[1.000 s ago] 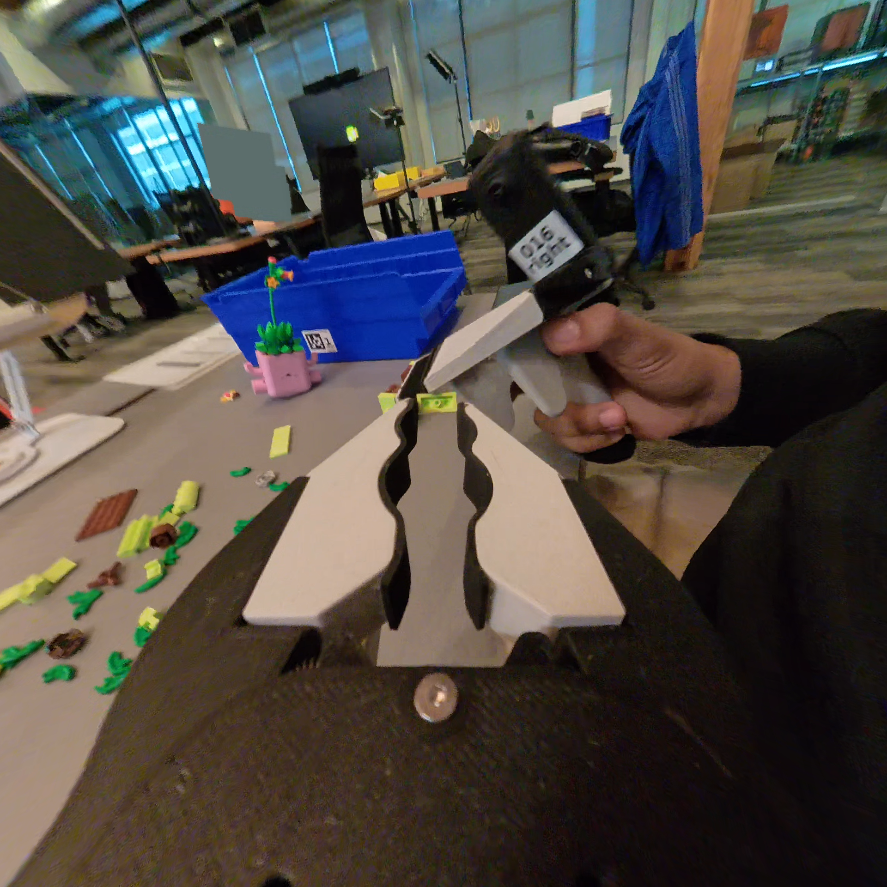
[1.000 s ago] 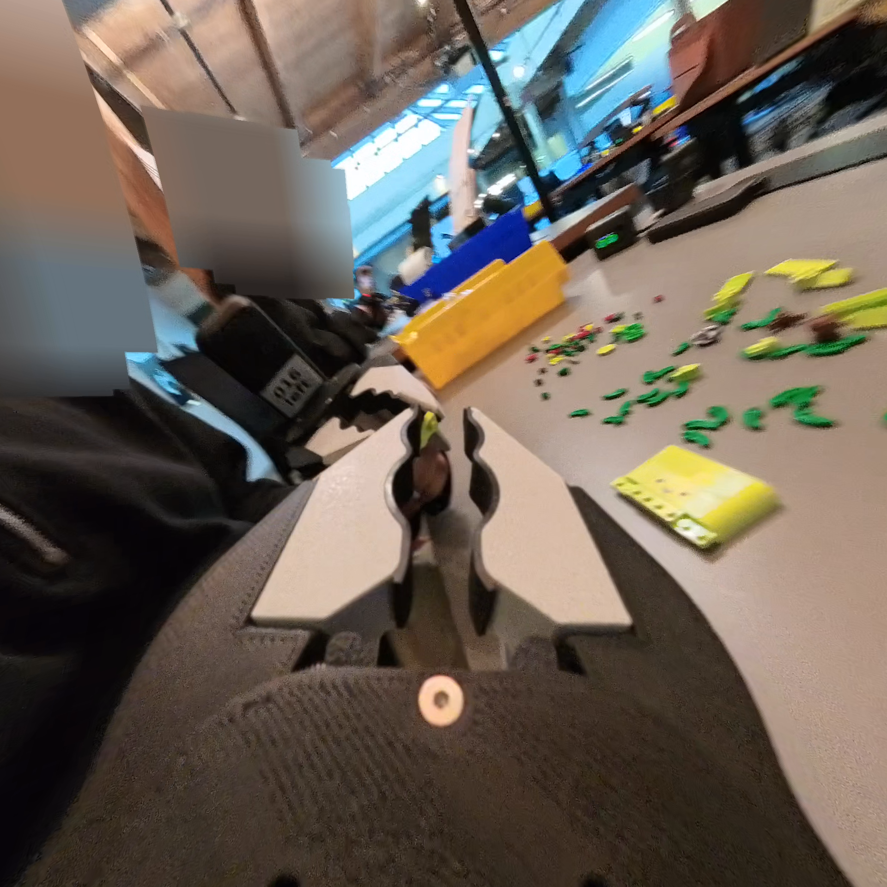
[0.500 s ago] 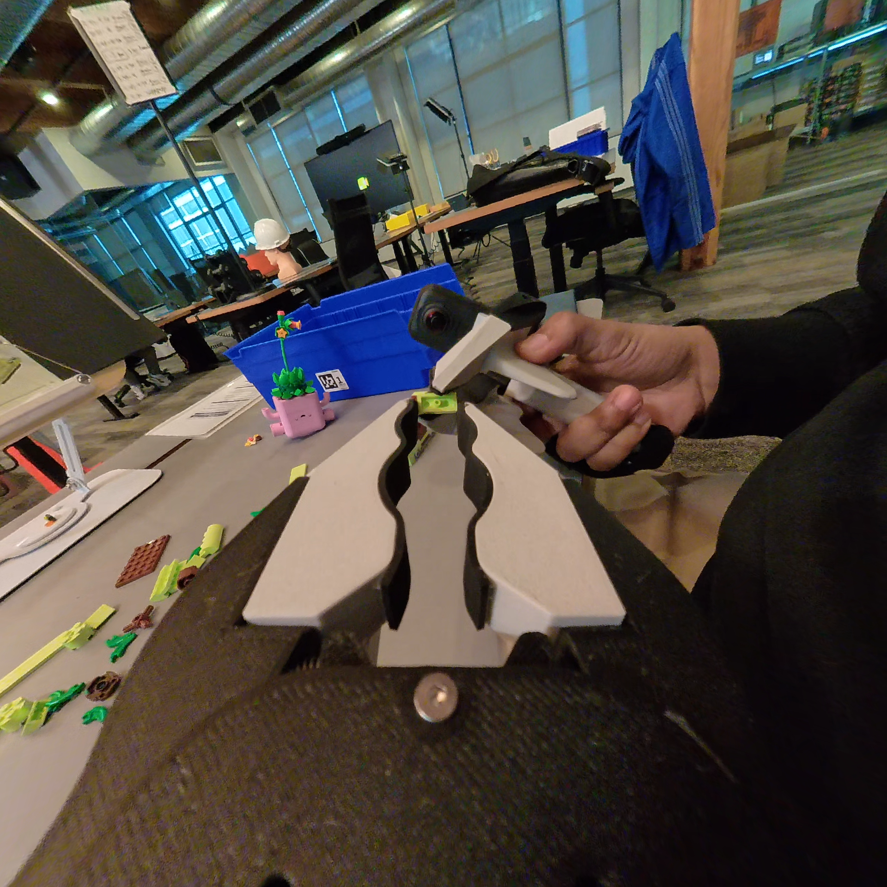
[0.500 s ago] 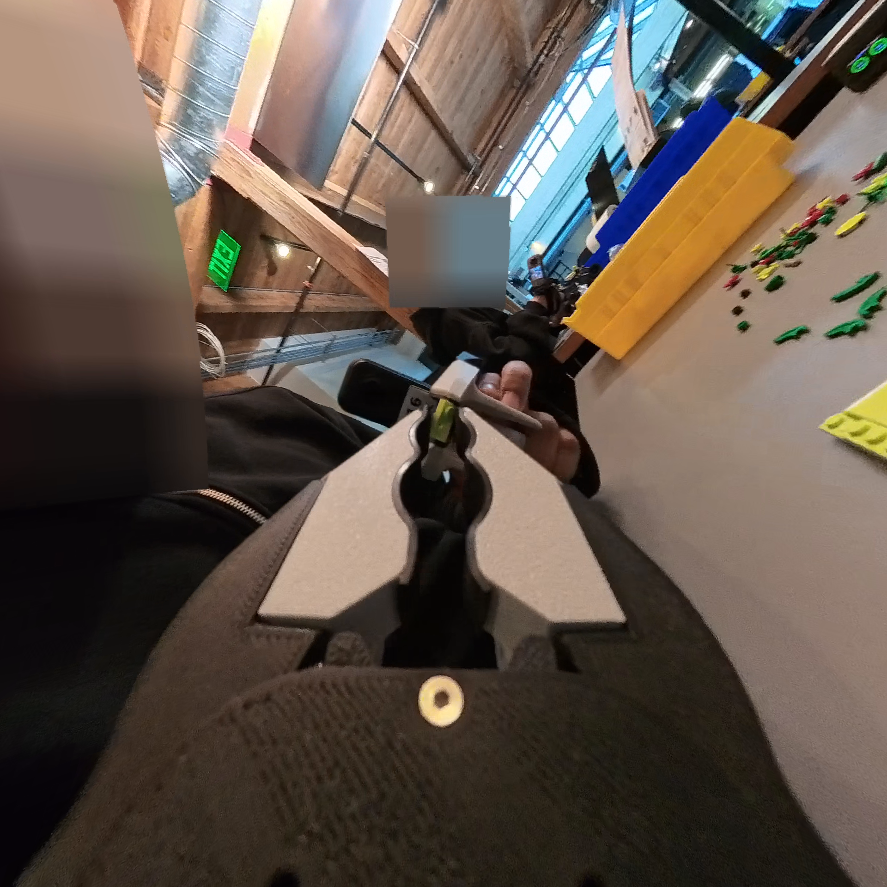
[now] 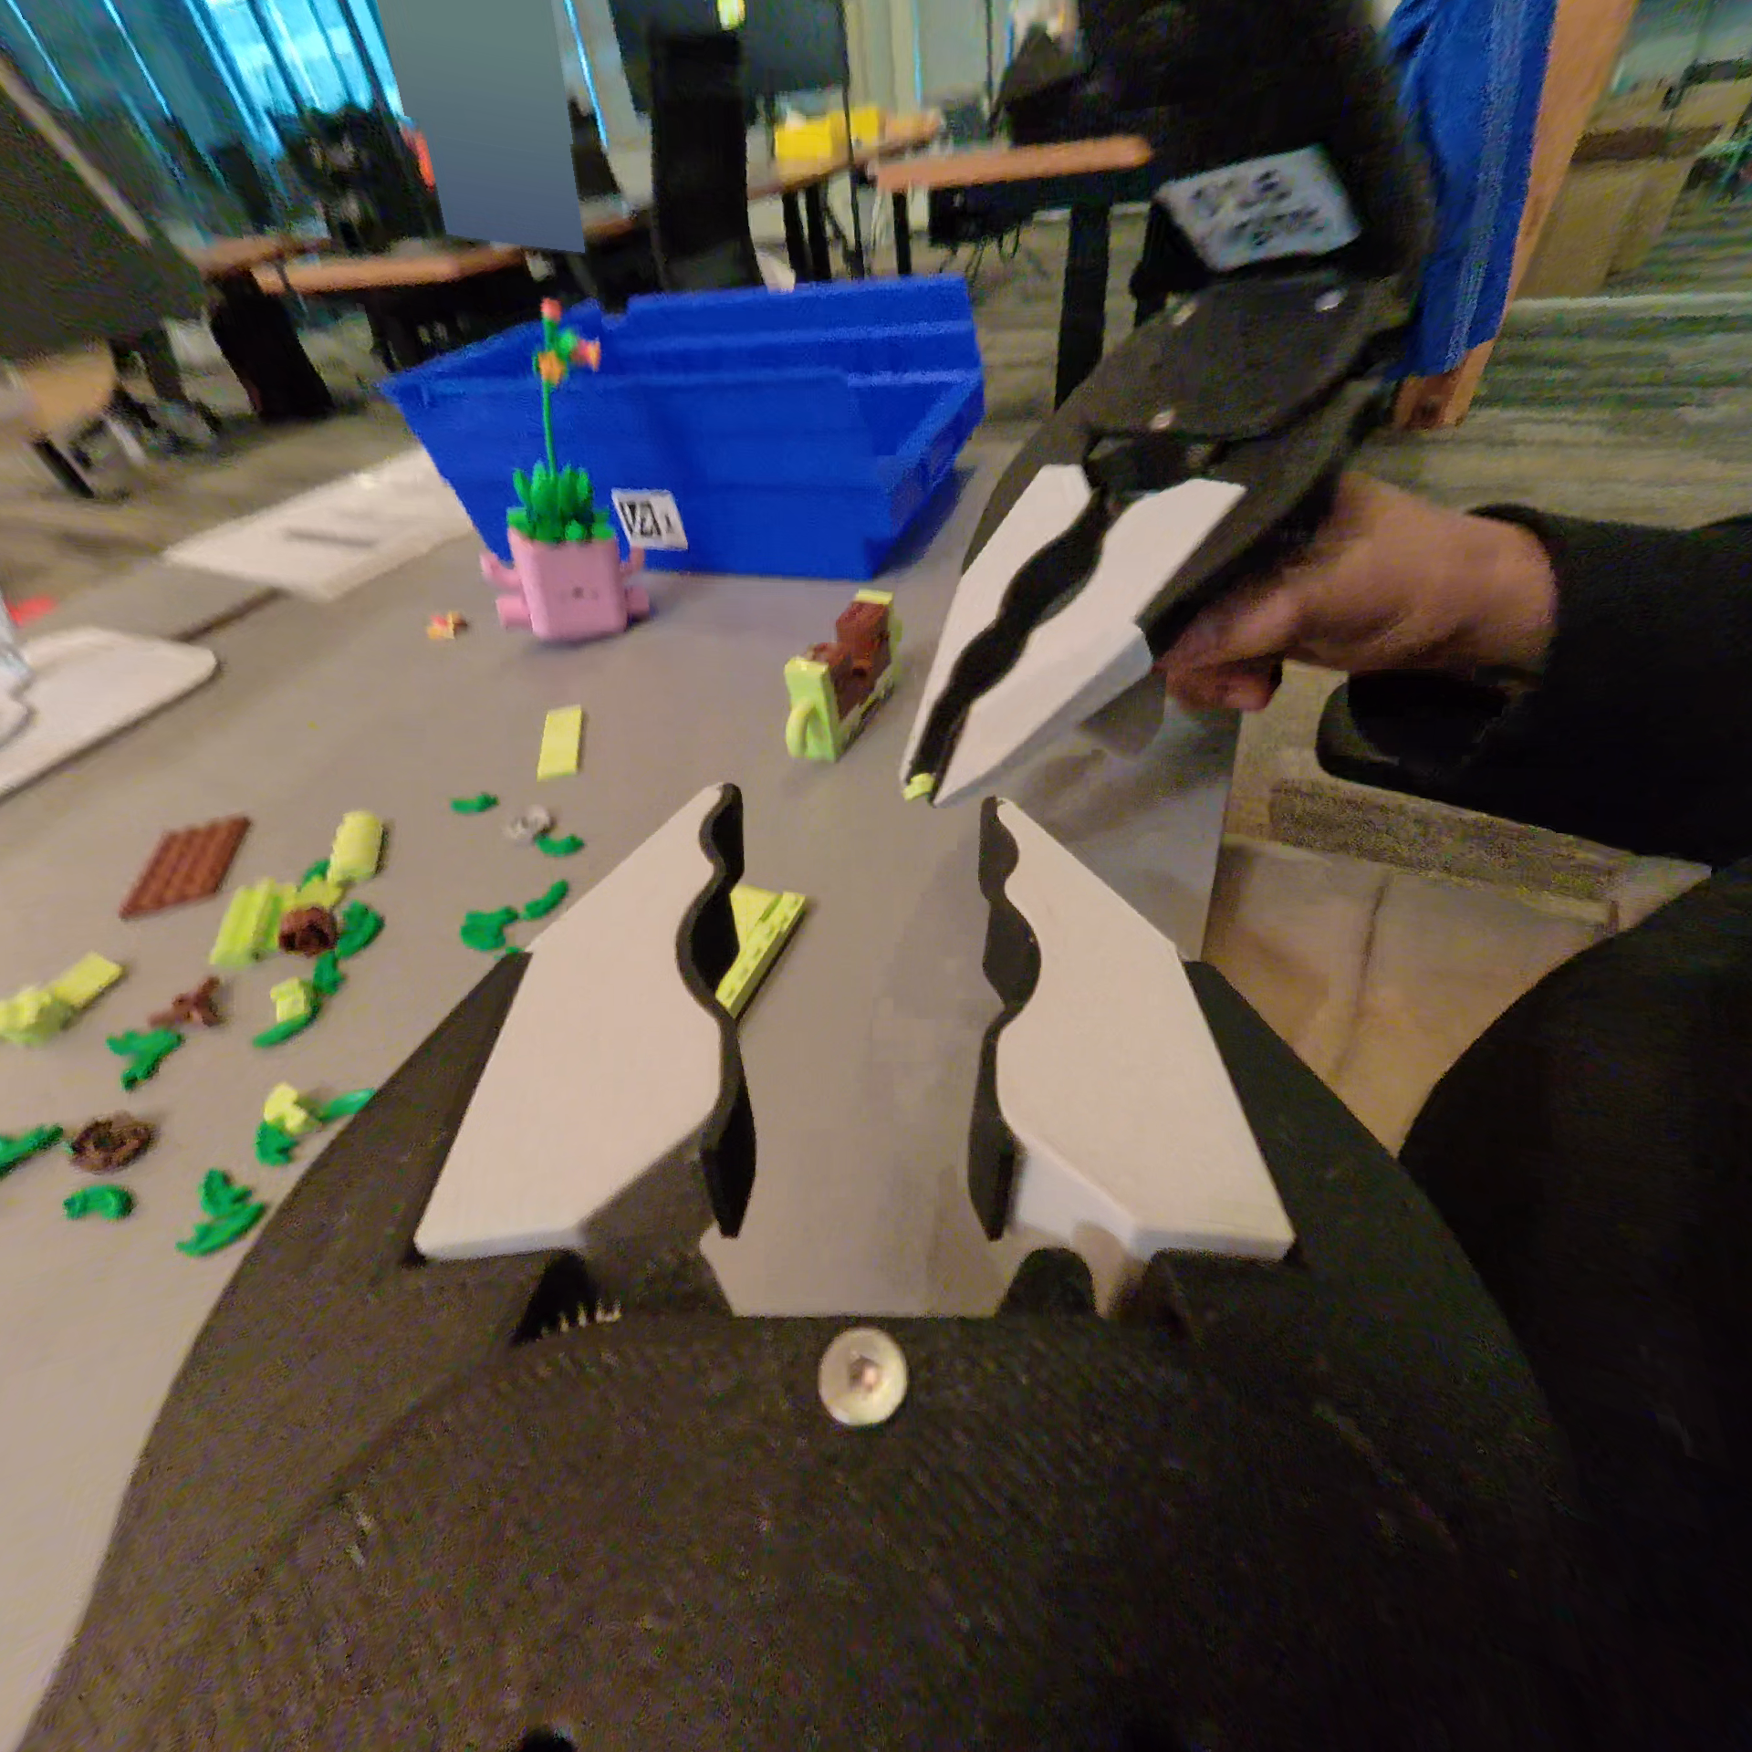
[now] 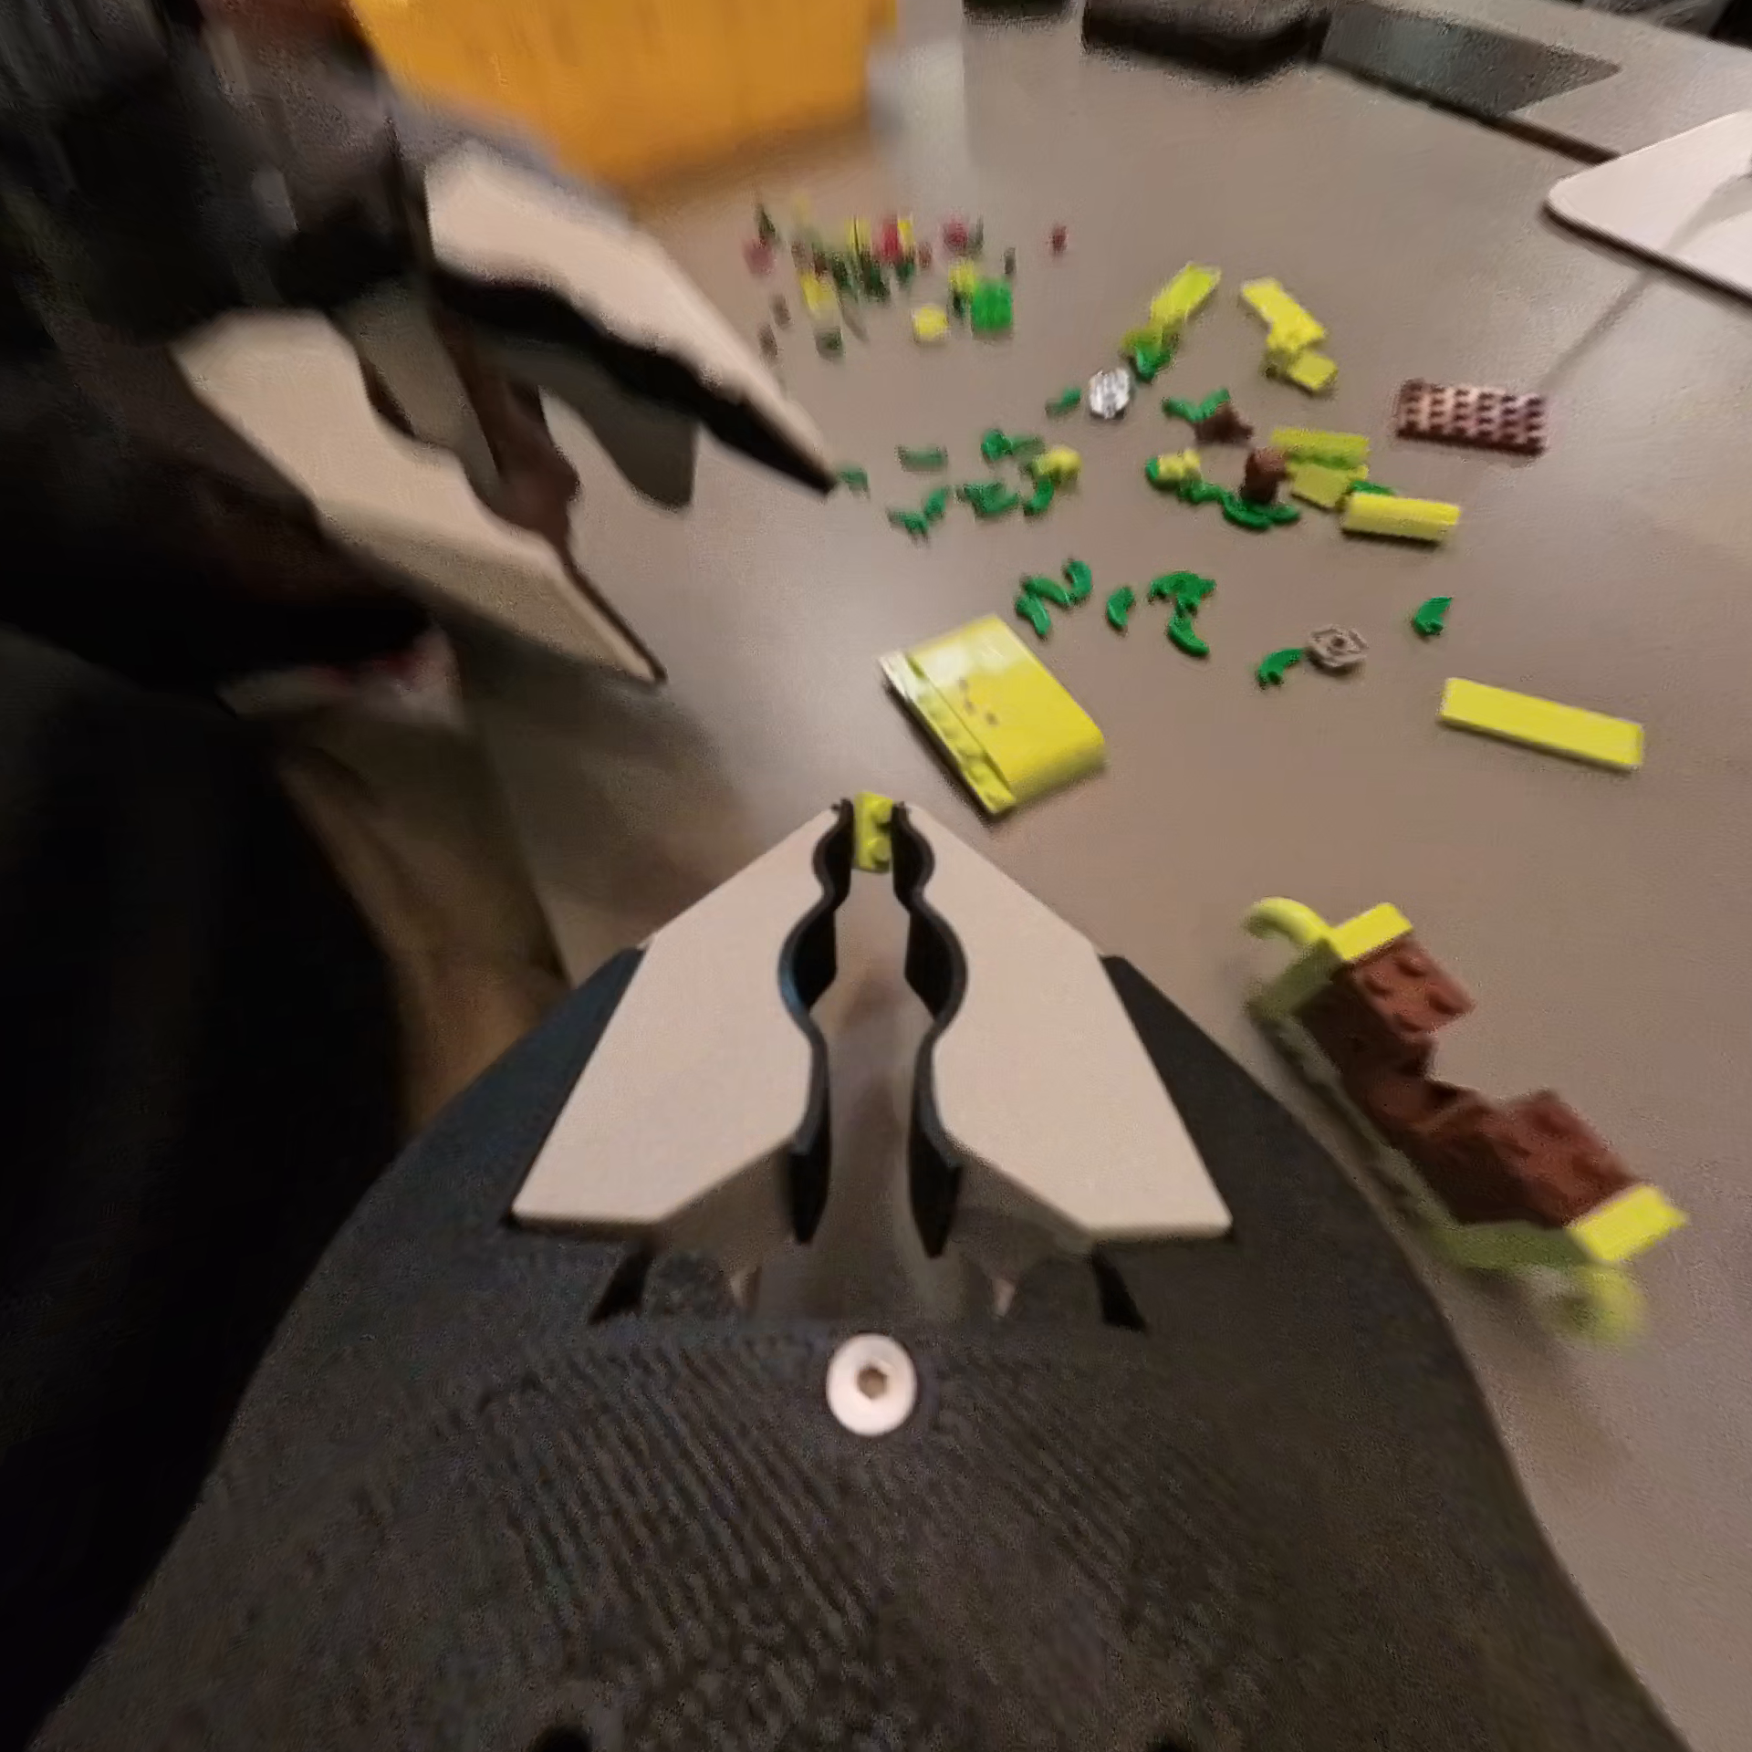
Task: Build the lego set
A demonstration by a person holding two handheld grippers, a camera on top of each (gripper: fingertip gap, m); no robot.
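My left gripper (image 5: 858,806) is open and empty above the grey table (image 5: 664,702); it also shows blurred in the right wrist view (image 6: 739,578). My right gripper (image 6: 867,815) is shut on a small lime-green lego piece (image 6: 870,834) at its fingertips. In the left wrist view this gripper (image 5: 924,787) points down, just beyond my left fingertips, with the lime piece (image 5: 917,785) at its tip. A brown and lime partial build (image 5: 844,678) lies on the table beyond; it also shows in the right wrist view (image 6: 1460,1109). A lime plate assembly (image 6: 995,725) lies ahead of the right gripper.
A pink lego pot with a green plant and flower (image 5: 564,550) stands before a blue bin (image 5: 758,427). Loose green leaves (image 6: 1176,607), lime bricks (image 6: 1541,735) and a brown plate (image 5: 185,865) are scattered on the table. A yellow bin (image 6: 616,76) stands at the back. The tips of one gripper are about 5 cm away from the tips of the other. The brown plate (image 5: 185,865) is about 30 cm from both grippers' fingertips. My right wrist view (image 6: 1465,404) looks at it from another angle.
My left gripper has opened and let go of the small lime piece, which stays in my right gripper. The right gripper has swung down toward the table.
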